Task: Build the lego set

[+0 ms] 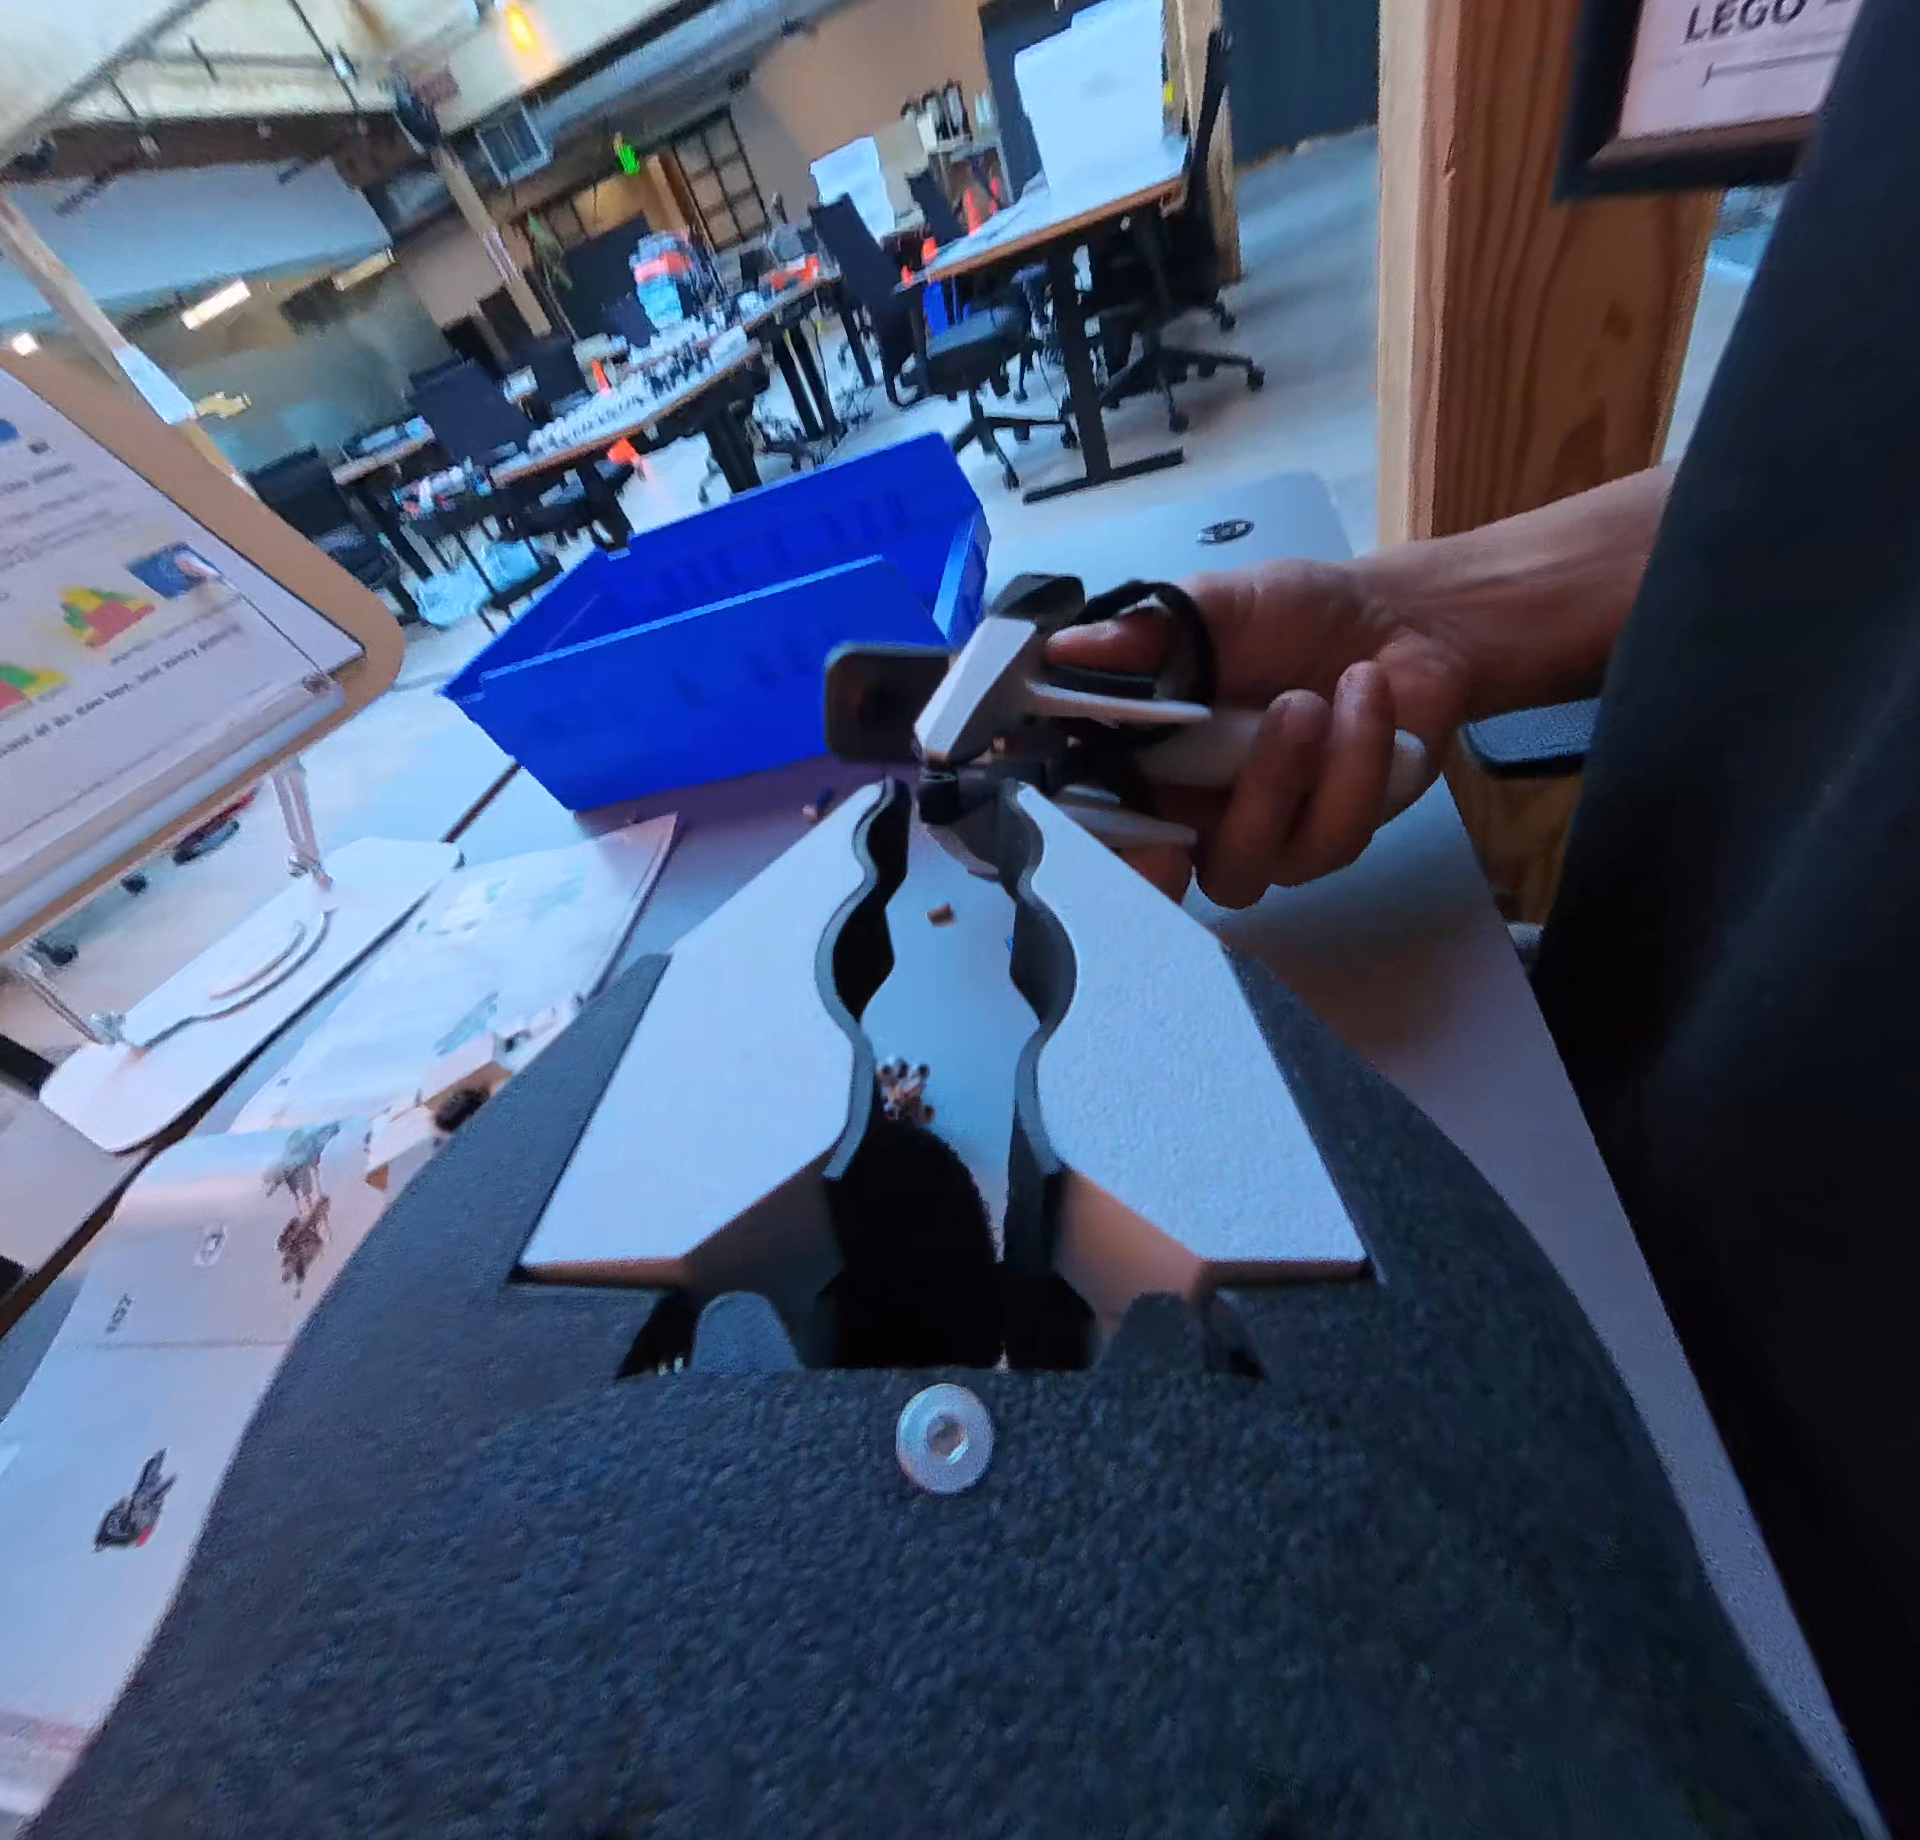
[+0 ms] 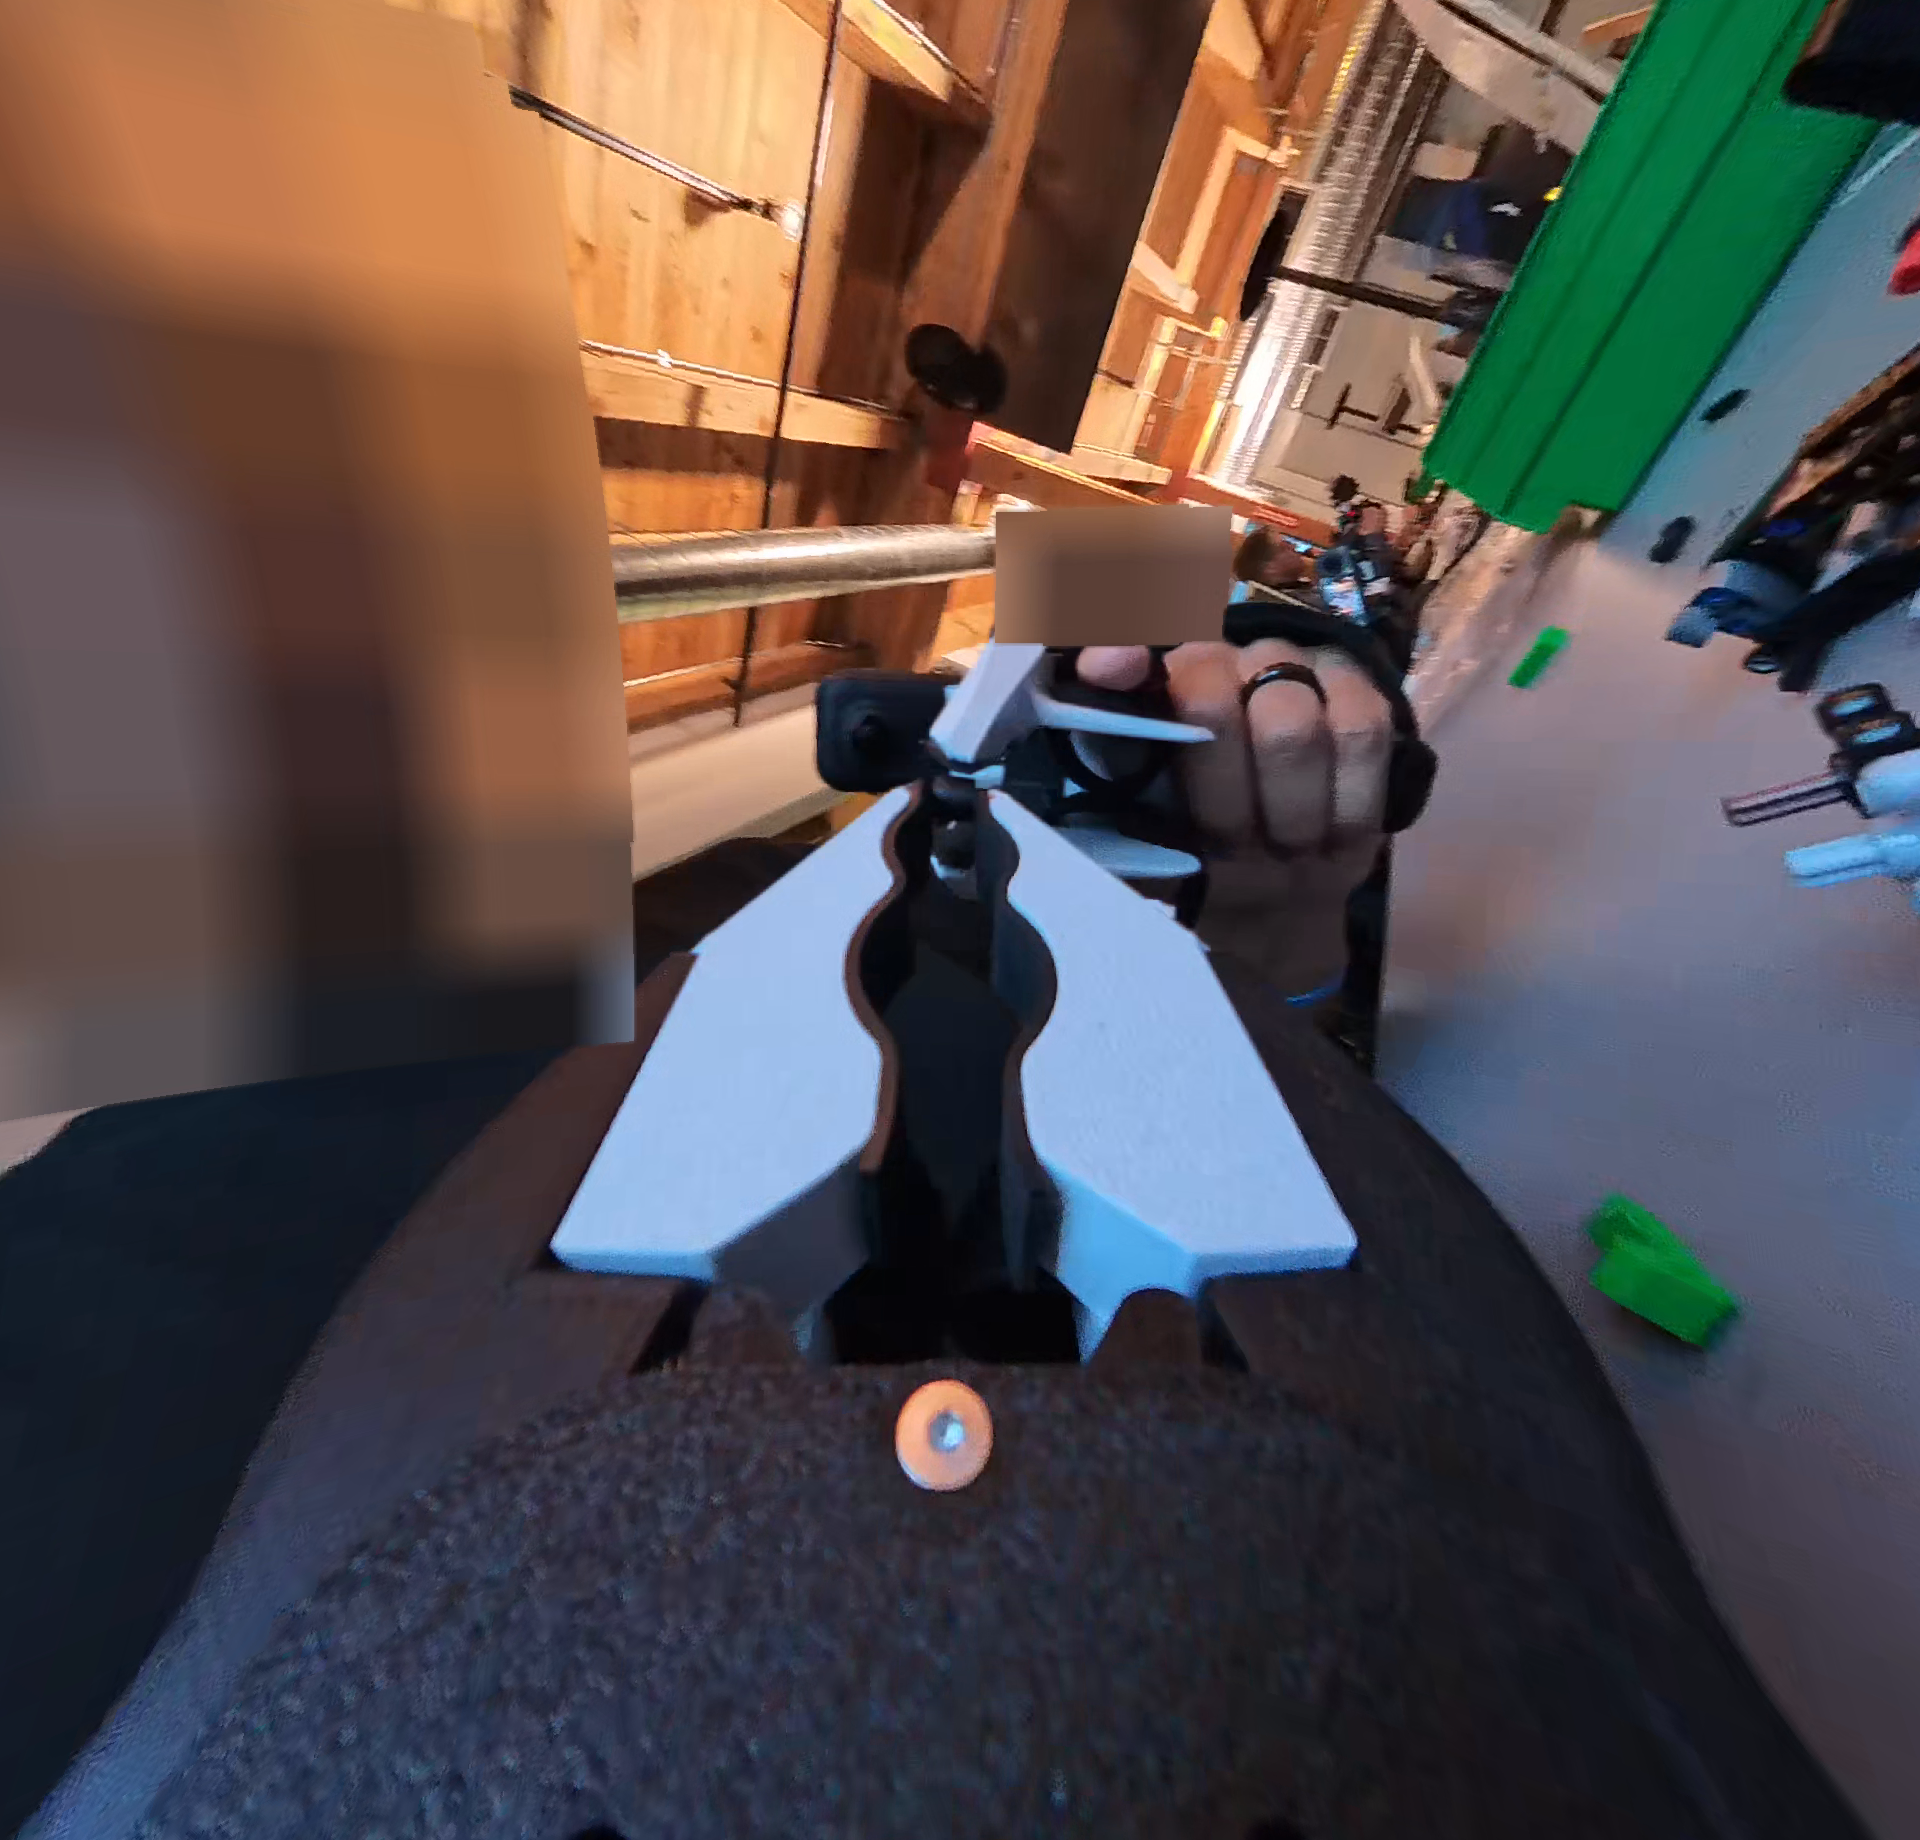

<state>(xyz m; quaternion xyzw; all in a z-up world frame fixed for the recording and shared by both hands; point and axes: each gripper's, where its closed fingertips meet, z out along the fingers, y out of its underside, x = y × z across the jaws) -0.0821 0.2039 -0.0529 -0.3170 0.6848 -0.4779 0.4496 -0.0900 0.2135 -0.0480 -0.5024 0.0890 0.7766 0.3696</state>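
Two hand-held grippers meet tip to tip above a grey table.

In the left wrist view the left gripper (image 1: 948, 803) holds its white fingers (image 1: 748, 1011) slightly apart, and a small black piece (image 1: 940, 791) sits at their tips; whether they pinch it I cannot tell. The right gripper (image 1: 971, 741), in a hand (image 1: 1320, 710), faces it there. Tiny brown lego bits (image 1: 938, 914) lie on the table (image 1: 1340, 969), near a blue bin (image 1: 717, 668) and an instruction sheet (image 1: 114, 585) on a stand. In the right wrist view the right gripper's fingers (image 2: 1143, 1042) also stand slightly apart, pointing at the left gripper, which a ringed hand (image 2: 1299, 741) holds.
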